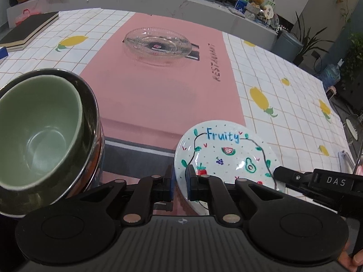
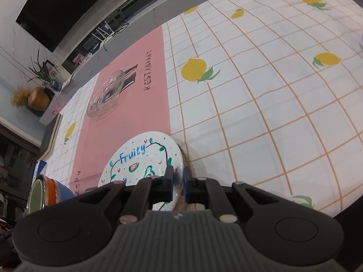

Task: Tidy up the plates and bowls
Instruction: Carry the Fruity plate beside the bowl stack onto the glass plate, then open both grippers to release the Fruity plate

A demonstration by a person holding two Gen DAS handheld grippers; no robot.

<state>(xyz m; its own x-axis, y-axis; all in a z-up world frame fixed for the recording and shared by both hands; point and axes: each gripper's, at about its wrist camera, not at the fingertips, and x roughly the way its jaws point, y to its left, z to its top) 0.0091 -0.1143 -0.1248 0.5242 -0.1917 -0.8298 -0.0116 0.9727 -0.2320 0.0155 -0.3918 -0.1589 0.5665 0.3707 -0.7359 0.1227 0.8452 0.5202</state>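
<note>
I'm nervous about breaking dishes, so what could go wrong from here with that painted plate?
The right gripper pinches only the rim of the painted plate, so the plate could slip or tip. The left gripper sits close to the same plate, so the two could bump. If the plate goes toward the glass dish, glass against ceramic might chip.

Pink placemat (image 1: pixel 158 95) on lemon-print tablecloth (image 2: pixel 261 90)

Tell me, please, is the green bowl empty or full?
Empty: the green bowl shows its bare inner bottom, nested in a metal bowl.
</note>
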